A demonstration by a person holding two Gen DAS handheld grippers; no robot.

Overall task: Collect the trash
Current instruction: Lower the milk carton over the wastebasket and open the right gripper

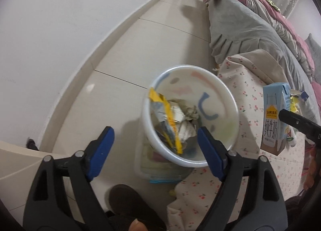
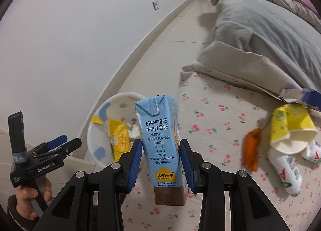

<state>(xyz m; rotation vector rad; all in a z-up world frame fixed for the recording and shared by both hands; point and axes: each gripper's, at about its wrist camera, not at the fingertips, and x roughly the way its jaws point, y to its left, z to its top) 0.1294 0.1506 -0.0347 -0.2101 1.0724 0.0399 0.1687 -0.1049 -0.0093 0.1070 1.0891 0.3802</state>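
A white round bin [image 1: 200,71] with pastel marks stands on the floor beside the bed; a yellow wrapper [image 1: 173,130] and crumpled paper lie in it. My left gripper [image 1: 155,130] hangs open above the bin's near side, with nothing between its blue pads. In the right wrist view the same bin [image 2: 120,97] sits lower left, with the left gripper [image 2: 58,146] beside it. My right gripper [image 2: 161,142] is shut on a light blue milk carton [image 2: 158,150], held upright over the sheet's edge. The carton [image 1: 273,118] also shows at the right of the left wrist view.
On the cherry-print sheet [image 2: 220,120] lie a crushed yellow paper cup [image 2: 289,128], an orange wrapper [image 2: 252,150] and a white bottle [image 2: 286,170]. A grey duvet [image 2: 260,20] is piled behind. A white wall [image 1: 60,30] runs along the left; a dark slipper [image 1: 128,200] is below the bin.
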